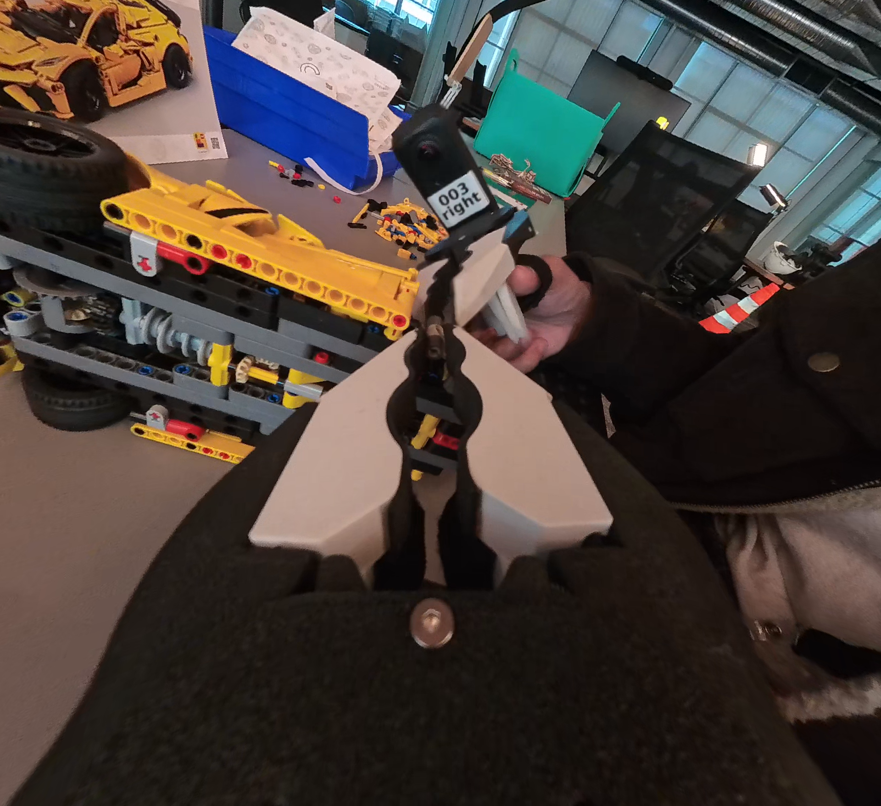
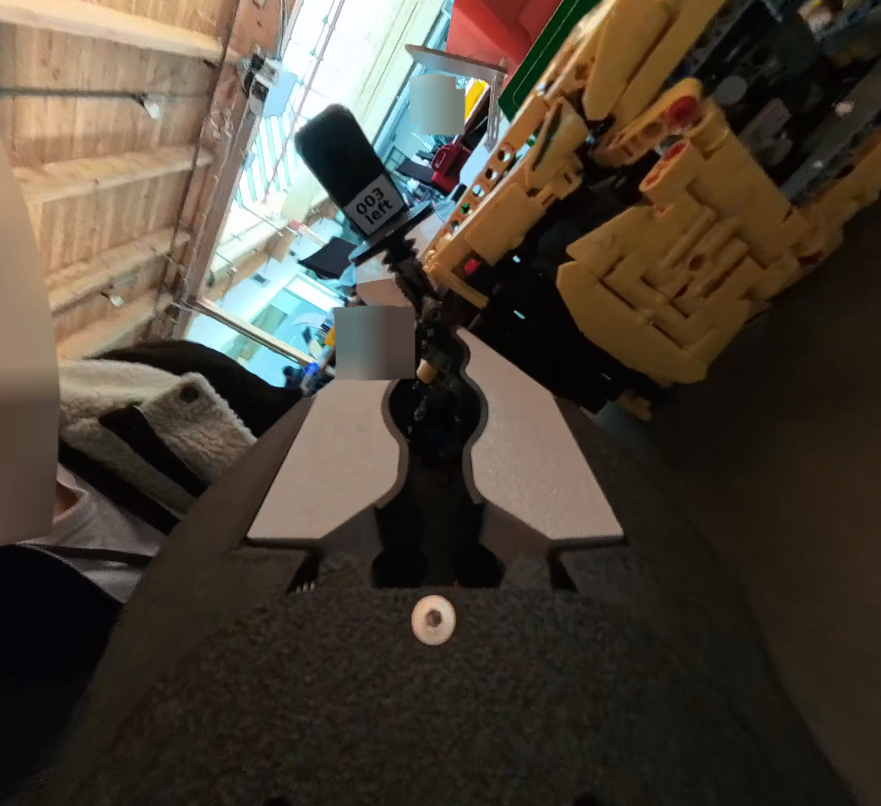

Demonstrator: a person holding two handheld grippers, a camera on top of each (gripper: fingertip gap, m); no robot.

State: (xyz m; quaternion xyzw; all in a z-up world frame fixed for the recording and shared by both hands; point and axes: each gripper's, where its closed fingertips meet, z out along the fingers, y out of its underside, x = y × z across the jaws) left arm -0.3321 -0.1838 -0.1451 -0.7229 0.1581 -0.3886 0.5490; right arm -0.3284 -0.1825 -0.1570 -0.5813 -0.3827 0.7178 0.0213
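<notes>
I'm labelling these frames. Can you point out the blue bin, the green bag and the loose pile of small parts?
blue bin (image 1: 286, 116), left wrist view, its front wall.
green bag (image 1: 534, 139), left wrist view, its front face.
pile of small parts (image 1: 405, 225), left wrist view, the heap's middle.

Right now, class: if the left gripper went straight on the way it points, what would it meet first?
The left gripper would probably meet the right gripper, tip to tip just ahead. Both appear shut on a small tan-and-black piece; depth is unclear.

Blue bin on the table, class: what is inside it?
The blue bin holds crumpled white patterned paper rising above its rim. Whatever lies beneath that paper is hidden by the bin's wall. Loose small pieces lie outside it on the grey table.
</notes>
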